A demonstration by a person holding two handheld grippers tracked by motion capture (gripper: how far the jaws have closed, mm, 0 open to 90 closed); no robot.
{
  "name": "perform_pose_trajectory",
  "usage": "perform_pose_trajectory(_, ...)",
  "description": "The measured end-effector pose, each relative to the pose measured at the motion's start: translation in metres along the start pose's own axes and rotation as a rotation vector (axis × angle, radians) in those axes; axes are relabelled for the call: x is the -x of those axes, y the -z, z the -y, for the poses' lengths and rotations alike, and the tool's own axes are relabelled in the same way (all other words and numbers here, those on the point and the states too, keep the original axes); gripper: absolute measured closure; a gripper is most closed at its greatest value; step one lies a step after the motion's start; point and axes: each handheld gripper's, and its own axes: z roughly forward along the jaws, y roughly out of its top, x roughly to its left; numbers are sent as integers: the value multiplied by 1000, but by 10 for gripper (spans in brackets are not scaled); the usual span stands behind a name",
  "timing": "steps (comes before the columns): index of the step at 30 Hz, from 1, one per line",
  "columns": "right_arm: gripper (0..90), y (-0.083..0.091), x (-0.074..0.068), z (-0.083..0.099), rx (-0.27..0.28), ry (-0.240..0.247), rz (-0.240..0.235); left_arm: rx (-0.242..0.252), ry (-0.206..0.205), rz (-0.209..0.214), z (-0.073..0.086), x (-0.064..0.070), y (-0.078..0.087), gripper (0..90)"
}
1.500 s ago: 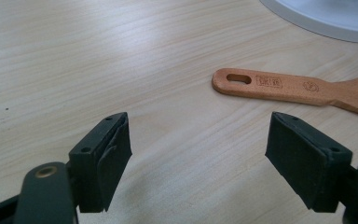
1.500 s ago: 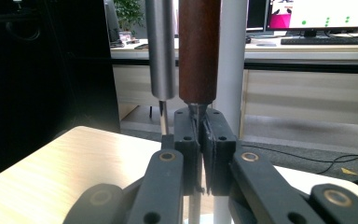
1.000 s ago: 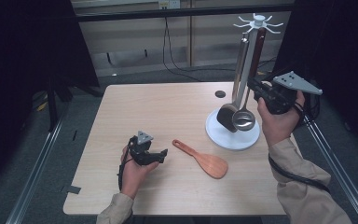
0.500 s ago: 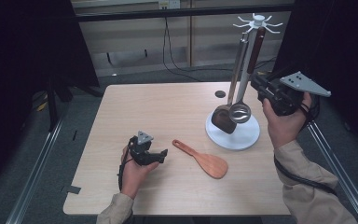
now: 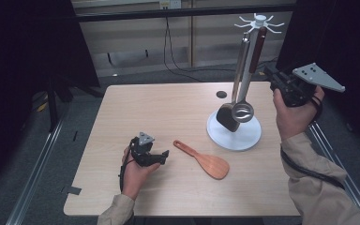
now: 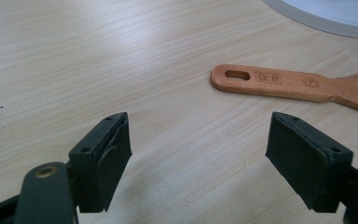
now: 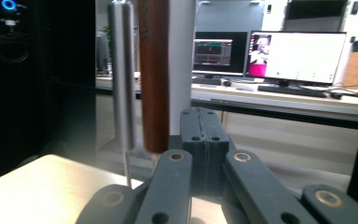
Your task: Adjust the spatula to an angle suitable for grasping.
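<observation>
Pulled right gripper (image 5: 268, 75) back off the utensil rack (image 5: 244, 93), fingers pressed together, empty. Left gripper (image 6: 198, 154) fingers spread wide, holding nothing, near wooden rice paddle (image 6: 298, 85).

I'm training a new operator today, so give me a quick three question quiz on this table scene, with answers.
1. True or false: the left gripper is open.
2. Which utensil lies flat on the table? A. ladle B. wooden paddle C. whisk
3. Fill in: the right gripper has its jaws ____.

Key
1. True: its jaws stand wide apart, holding nothing.
2. B: the wooden paddle lies near the left gripper; the ladle hangs on the rack.
3. Shut, pads pressed together with nothing between them.
</observation>
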Motion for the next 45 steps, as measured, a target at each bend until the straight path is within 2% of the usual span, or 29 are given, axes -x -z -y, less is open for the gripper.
perform_pose_trajectory(8,900,-7,6,-17,23,-28,24,2,1,1,0,-1,0,217)
perform_pose_trajectory(9,900,-8,6,-20,27,-26,28,-5,-10,2,0,-1,0,216)
perform_pose_trajectory(11,900,-9,7,-25,43,-27,37,10,11,1,0,1,-1,217)
perform_pose_trajectory(18,900,-13,10,-42,90,-54,51,11,9,-2,0,0,0,217)
perform_pose_trajectory(31,900,-19,9,-56,148,-40,100,6,4,0,0,-2,1,217)
perform_pose_trajectory(36,900,-18,9,-55,154,-49,78,8,3,0,-1,-2,2,217)
perform_pose_trajectory(45,900,-16,-1,-57,152,-37,43,7,1,-3,-1,-2,2,217)
